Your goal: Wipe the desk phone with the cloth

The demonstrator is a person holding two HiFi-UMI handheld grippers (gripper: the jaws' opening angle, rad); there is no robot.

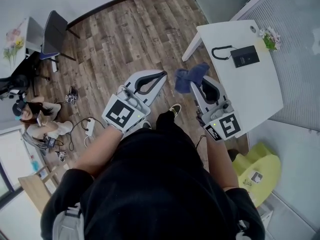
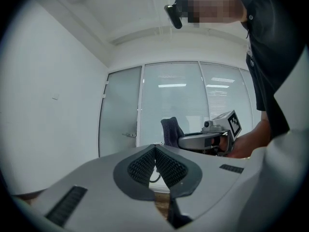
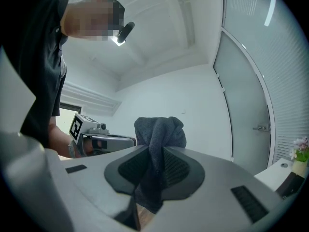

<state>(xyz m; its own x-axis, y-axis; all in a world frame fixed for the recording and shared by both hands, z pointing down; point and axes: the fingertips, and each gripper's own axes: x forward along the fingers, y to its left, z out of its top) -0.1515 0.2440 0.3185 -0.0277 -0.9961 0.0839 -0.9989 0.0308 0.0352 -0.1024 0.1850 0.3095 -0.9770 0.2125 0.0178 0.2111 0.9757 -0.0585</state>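
The right claw (image 3: pixel 155 153) pinches a dark blue cloth (image 3: pixel 159 127); the left claw (image 2: pixel 155 150) is closed, empty. The desk phone (image 1: pixel 244 56) sits on the white counter (image 1: pixel 250 94).

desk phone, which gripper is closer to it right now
Right. The right gripper, shut on the cloth, is beside the table edge, short of the desk phone. The left gripper, shut and empty, is farther off over the floor.

My head view looks steeply down from above the person (image 1: pixel 160 184), over the left gripper (image 1: pixel 163 76), right gripper (image 1: pixel 198 82), floor (image 1: pixel 130 34) and table (image 1: pixel 250 94). Each gripper view sits close behind its own jaws, tilted up at wall (image 2: pixel 58 105) and ceiling (image 3: pixel 159 28). Each catches the other gripper.
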